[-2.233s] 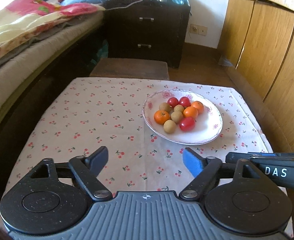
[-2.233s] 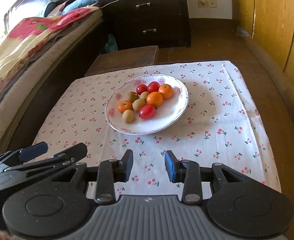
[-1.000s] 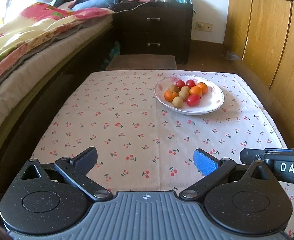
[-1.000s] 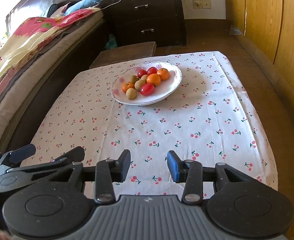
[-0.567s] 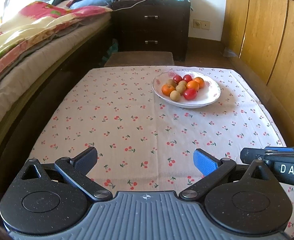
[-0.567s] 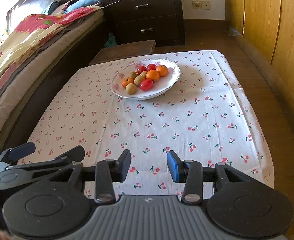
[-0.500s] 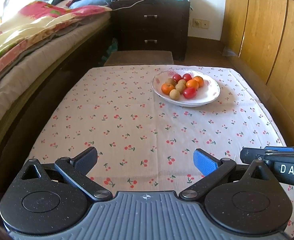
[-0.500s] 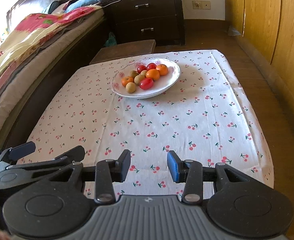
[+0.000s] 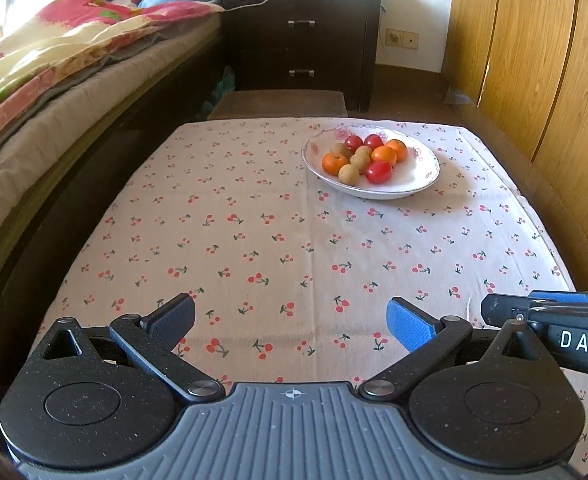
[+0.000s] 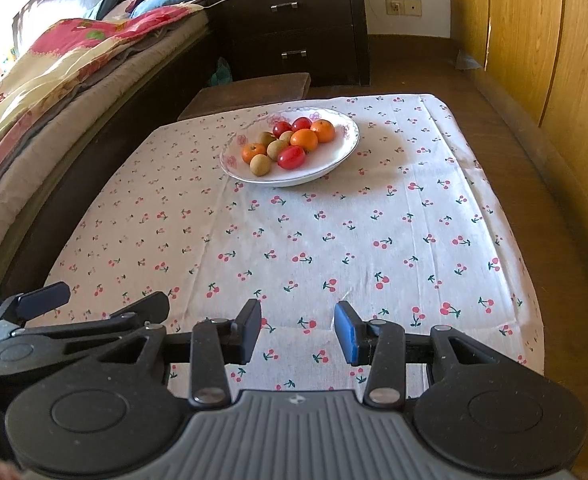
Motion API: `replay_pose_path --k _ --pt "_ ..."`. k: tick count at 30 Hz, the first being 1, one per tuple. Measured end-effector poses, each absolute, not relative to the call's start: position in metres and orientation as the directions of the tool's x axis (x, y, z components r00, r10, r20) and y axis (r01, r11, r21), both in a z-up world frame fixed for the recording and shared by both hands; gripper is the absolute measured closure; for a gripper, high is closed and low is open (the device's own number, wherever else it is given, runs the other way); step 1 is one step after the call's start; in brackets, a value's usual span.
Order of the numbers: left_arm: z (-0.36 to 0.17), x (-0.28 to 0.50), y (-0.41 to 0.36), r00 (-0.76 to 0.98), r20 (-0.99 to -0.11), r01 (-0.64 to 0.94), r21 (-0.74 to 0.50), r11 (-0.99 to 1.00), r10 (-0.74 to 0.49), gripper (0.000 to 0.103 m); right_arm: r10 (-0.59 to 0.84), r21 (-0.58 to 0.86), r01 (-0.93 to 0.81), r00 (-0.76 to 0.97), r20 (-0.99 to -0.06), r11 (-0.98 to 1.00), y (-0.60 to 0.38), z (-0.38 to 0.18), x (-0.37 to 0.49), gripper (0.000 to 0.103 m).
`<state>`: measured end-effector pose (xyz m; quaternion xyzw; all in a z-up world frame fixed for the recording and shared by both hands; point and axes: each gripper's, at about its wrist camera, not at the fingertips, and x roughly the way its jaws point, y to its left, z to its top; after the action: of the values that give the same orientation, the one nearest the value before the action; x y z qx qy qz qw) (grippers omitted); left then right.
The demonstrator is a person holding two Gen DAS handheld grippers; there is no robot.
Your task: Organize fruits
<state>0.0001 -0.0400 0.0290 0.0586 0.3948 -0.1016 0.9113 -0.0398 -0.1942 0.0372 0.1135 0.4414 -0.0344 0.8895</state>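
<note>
Two claws hover side by side, tilted down over the near edge of the cherry-print bench (image 9: 254, 240). The left claw (image 9: 290, 316) gapes wide, nothing between its pads. The right claw (image 10: 297, 330) stands narrower, pads apart and empty. The plate (image 10: 333, 156) of fruits (image 10: 286, 142) lies well apart at twelve o'clock, at one o'clock from the left claw, long axis crosswise.

1. One plate (image 10: 345, 142), white with a floral rim.
2. Three oranges (image 10: 304, 139).
3. Three red tomatoes (image 10: 291, 157).
4. Four brownish-green round fruits (image 10: 260, 165), as far as the heap shows.
5. One cherry-print cloth (image 10: 333, 240) on the worktop.
</note>
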Motion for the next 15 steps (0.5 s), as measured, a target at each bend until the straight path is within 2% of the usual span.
replay_pose_path --k 15 --pt "0.0257 -0.0059 -0.0388 0.657 -0.742 0.237 0.034 0.971 -0.135 0.0 0.033 0.158 0.159 0.596 -0.802 0.975 -0.1923 0.0337 -0.0452 0.062"
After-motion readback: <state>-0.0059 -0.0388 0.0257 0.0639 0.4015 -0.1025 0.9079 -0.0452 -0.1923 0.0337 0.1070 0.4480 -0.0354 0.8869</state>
